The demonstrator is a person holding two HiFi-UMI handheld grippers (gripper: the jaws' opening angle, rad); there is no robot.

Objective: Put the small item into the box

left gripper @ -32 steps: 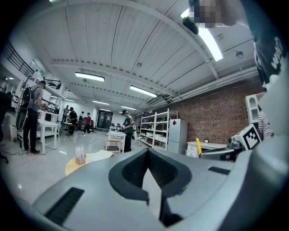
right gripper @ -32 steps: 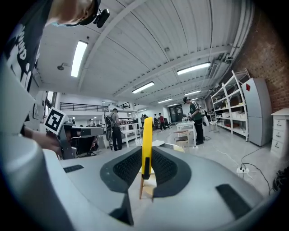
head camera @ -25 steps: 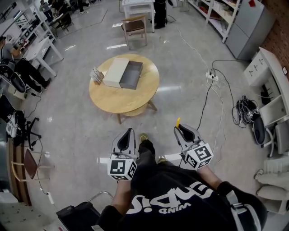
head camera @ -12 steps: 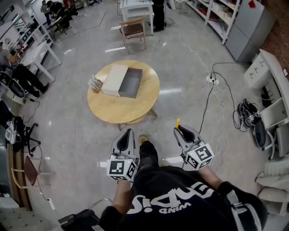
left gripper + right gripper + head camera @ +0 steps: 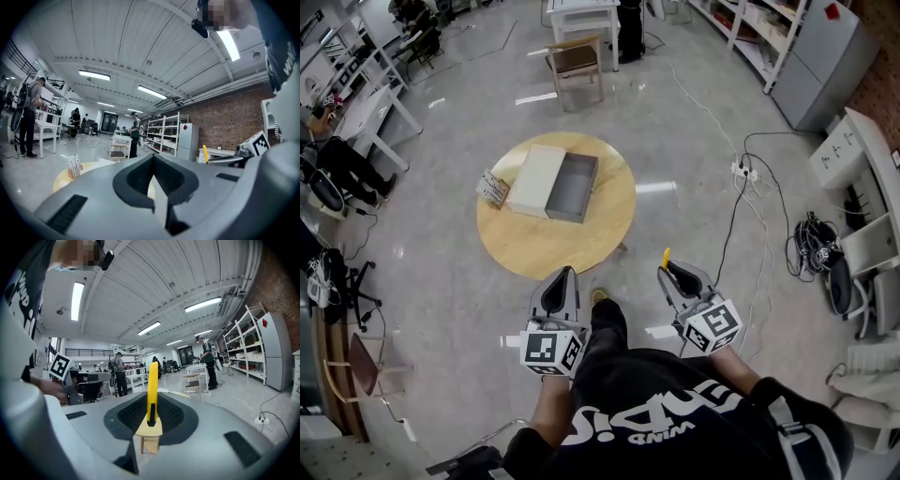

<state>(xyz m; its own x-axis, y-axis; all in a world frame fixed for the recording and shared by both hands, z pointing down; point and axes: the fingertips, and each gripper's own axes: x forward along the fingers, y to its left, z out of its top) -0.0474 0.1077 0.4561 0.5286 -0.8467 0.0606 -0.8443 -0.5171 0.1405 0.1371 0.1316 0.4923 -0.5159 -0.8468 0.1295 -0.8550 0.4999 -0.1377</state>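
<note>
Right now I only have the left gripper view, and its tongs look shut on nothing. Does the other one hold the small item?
Observer: Yes. The right tongs are shut on a yellow utility knife, which stands up between them.
Reviewer: Is the box ready for it?
Observer: The grey box lies open on the round wooden table, with its pale lid flat along its left side.
Reviewer: Are the tongs over it?
Observer: No. In the head view the left tongs and the right ones are over the floor, short of the table's near edge.
</note>
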